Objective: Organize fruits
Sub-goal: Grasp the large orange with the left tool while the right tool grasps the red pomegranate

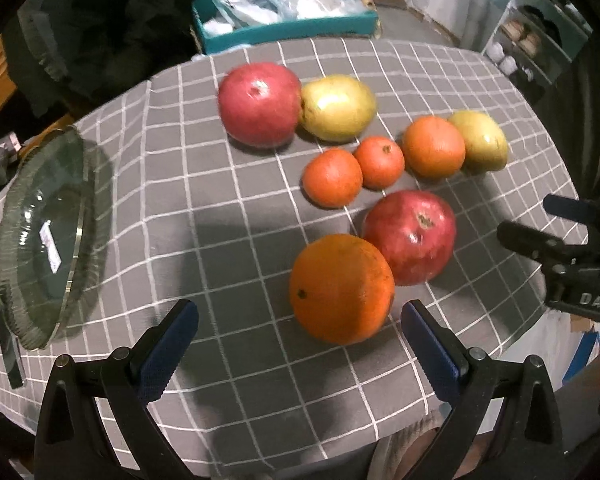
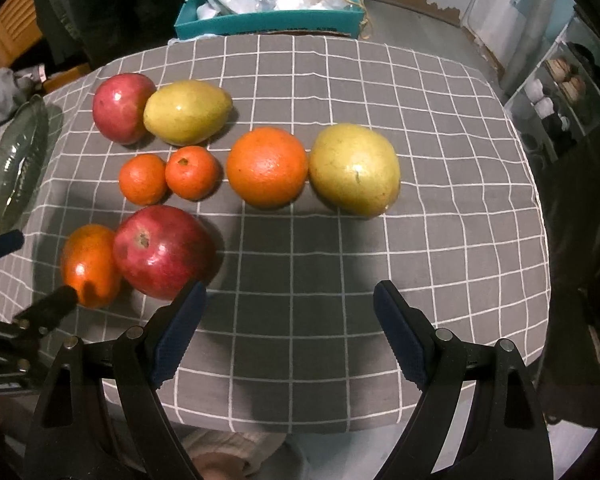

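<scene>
The worktop carries a grey checked cloth. All positions below are taken from the near pomegranate, going left to right in the right wrist view.

Far left of it, at the cloth's edge, lies a glass plate, holding nothing. Just left of it and touching it sits a large orange. The left claw hovers near this orange, jaws spread wide, gripping nothing; the orange lies just ahead of the gap between them. Behind the pomegranate stand two small mandarins, side by side. Further back are a second pomegranate and a yellow-green mango, touching each other. Right of the mandarins sits another orange, with a second mango against its right side.

The right claw hangs over bare cloth to the right of the near pomegranate, jaws wide, empty. Beyond the worktop's far edge stands a teal box of plastic bags.
</scene>
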{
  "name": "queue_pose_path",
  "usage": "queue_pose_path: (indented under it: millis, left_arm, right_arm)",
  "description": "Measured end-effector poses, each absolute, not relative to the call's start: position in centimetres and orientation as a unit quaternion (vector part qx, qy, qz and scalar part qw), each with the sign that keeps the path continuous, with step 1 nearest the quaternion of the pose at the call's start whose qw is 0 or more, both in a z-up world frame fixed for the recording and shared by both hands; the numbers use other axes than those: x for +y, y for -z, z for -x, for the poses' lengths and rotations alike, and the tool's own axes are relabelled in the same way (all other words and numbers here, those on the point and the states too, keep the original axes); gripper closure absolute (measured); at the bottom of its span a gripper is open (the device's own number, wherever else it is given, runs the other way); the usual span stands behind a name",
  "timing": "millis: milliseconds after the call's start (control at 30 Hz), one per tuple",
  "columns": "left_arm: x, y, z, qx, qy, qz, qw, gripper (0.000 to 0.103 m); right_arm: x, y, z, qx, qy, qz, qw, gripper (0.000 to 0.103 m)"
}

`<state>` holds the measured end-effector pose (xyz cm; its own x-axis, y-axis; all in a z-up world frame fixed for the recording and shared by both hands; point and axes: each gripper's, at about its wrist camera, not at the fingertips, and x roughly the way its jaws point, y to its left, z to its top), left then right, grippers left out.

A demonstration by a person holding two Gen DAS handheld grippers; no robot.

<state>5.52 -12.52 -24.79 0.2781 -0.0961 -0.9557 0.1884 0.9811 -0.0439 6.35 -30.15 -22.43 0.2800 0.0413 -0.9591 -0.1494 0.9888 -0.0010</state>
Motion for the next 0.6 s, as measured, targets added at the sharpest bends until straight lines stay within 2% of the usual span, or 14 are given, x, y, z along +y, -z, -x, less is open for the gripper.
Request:
queue_pose_path:
  millis: [100, 367, 467, 600]
  left_arm:
    - [-13.0, 25.7, -5.8, 0.6, 0.096, -0.042, 0.793, 0.001]
    - [-13.7, 27.8, -6.6, 0.615, 0.118, -0.033, 0.779, 0.022]
    - [-13.6, 28.2, -6.7, 0.617, 0.138, -0.013, 0.775, 0.036]
    - [-13.2, 28.2, -6.9, 0.618, 0.148, 0.006, 0.772, 0.039]
  right_arm:
    - [-30.3, 22.7, -6.4, 0.598, -0.061, 0.043, 0.798, 0.018]
    - [-30.2, 22.9, -6.8, 0.602, -0.065, 0.039, 0.795, 0.018]
    - [-29.6, 23.1, -7.0, 0.601, -0.071, 0.039, 0.795, 0.018]
    - [-28.7, 23.1, -7.1, 0.6, -0.086, 0.038, 0.794, 0.018]
